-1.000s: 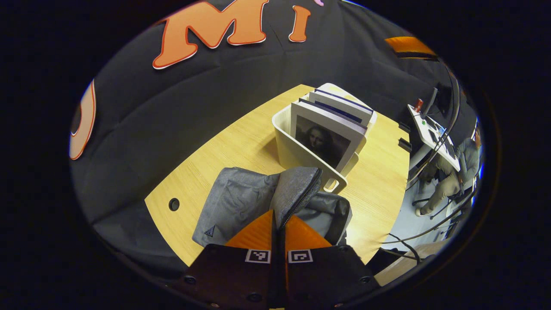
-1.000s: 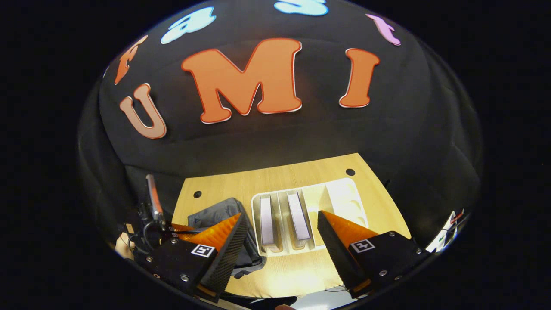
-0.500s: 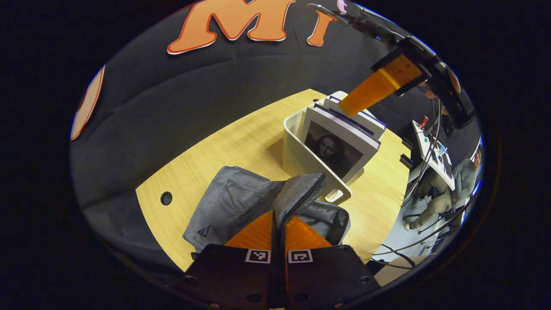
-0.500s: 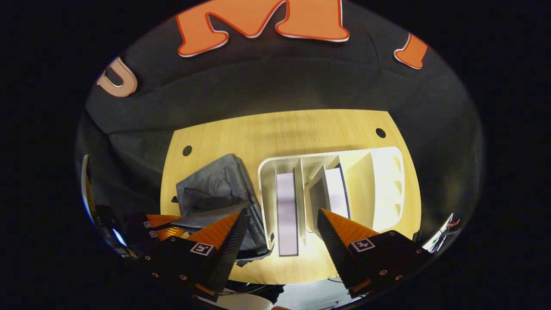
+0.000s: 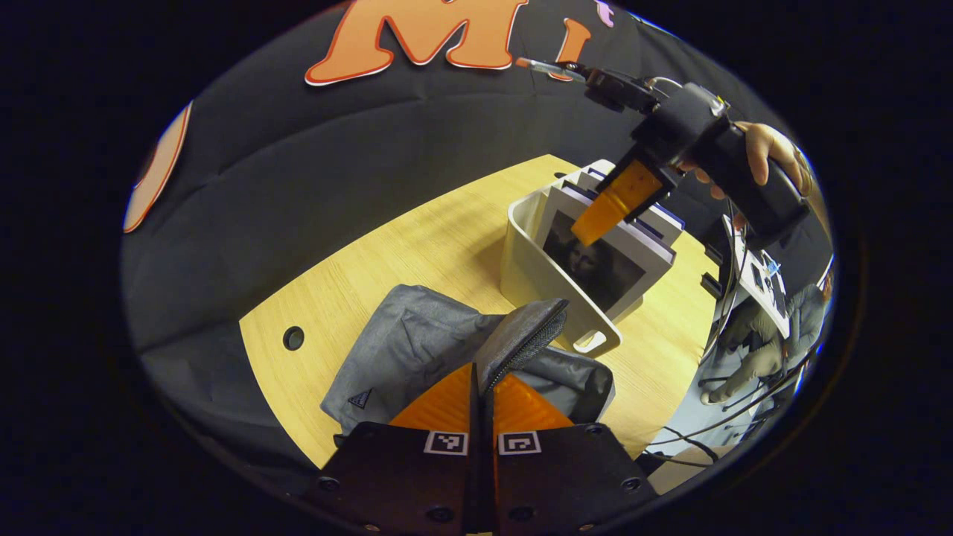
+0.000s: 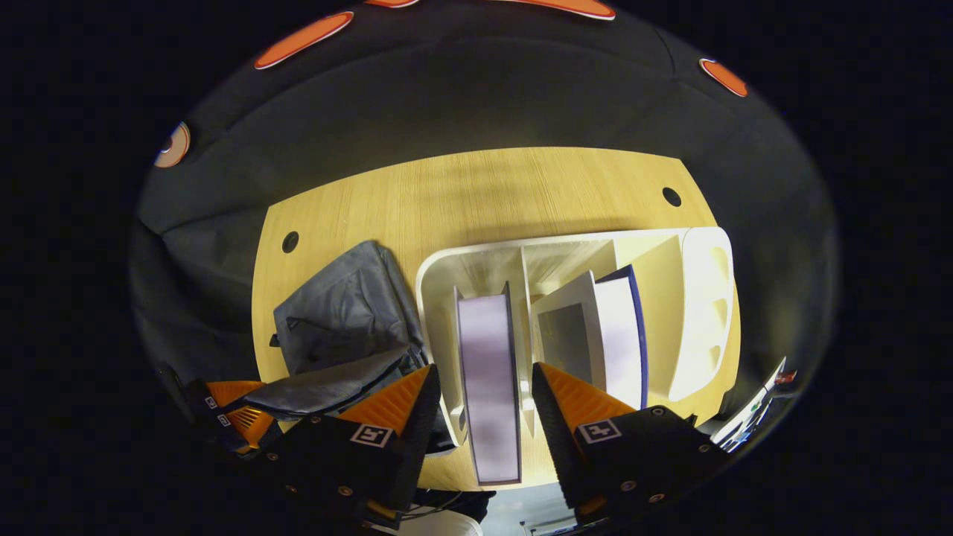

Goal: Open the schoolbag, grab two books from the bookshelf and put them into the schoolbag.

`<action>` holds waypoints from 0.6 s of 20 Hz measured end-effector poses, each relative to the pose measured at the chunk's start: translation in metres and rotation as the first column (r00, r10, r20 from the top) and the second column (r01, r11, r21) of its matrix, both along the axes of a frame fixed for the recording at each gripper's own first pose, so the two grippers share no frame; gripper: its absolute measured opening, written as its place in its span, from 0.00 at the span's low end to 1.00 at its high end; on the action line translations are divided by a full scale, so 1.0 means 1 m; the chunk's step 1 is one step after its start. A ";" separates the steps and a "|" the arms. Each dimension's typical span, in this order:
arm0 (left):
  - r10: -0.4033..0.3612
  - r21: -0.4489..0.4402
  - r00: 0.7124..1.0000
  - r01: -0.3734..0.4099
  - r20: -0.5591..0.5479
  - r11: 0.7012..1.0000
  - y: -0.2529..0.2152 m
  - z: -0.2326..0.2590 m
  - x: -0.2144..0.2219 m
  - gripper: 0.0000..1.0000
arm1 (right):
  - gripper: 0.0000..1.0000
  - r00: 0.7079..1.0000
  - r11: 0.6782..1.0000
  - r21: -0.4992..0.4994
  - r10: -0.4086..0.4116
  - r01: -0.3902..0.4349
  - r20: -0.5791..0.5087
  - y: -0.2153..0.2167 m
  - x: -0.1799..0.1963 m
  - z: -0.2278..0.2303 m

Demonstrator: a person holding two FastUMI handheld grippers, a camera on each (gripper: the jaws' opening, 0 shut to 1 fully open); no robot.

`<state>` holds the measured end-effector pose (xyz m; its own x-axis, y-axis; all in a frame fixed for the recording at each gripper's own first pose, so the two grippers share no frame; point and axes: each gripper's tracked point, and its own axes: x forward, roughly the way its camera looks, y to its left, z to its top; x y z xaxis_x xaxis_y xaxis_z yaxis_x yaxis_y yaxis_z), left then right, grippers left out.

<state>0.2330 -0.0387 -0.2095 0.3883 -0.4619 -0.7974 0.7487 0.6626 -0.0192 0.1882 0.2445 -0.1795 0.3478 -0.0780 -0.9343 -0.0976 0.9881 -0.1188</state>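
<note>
The grey schoolbag [image 5: 417,350] lies on the wooden table, and my left gripper [image 5: 482,383] is shut on its zippered flap [image 5: 525,331], holding it lifted. Behind it stands the white bookshelf [image 5: 532,268] with upright books; the front book [image 5: 595,260] has a portrait cover. In the left gripper view, a hand [image 5: 759,149] holds my right gripper [image 5: 595,223] just over the books. In the right gripper view, my right gripper [image 6: 484,380] is open and straddles a book [image 6: 488,365] in the left slot, with gaps on both sides. More books [image 6: 610,327] lean in the adjoining slot. The schoolbag [image 6: 335,313] lies left of the shelf.
The table [image 6: 476,193] has round cable holes [image 6: 671,196] near its far corners and ends at the black cloth wall. Beyond the table's right edge, a person [image 5: 752,350] sits at a white desk [image 5: 756,272] with cables on the floor.
My right gripper has come down over the bookshelf, and its fingers have closed in around the left-slot book. My left gripper keeps the flap held up, barely moved.
</note>
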 end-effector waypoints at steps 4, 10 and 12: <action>0.021 -0.015 1.000 -0.021 -0.006 1.000 0.003 0.003 -0.002 0.01 | 0.34 1.000 1.000 -0.013 -0.015 0.015 0.006 -0.001 0.001 -0.006; 0.018 -0.014 1.000 -0.018 -0.004 1.000 0.002 0.006 -0.006 0.01 | 0.32 0.998 0.998 -0.015 -0.054 0.054 0.028 0.004 -0.009 0.006; 0.017 -0.017 1.000 -0.017 -0.006 1.000 0.002 0.006 -0.007 0.01 | 0.31 0.997 0.998 0.016 -0.064 0.063 0.054 0.010 -0.016 0.025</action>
<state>0.2256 -0.0367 -0.2035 0.3913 -0.4687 -0.7920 0.7373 0.6747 -0.0350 0.1724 0.2541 -0.1550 0.3926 -0.0880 -0.9155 -0.0288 0.9937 -0.1079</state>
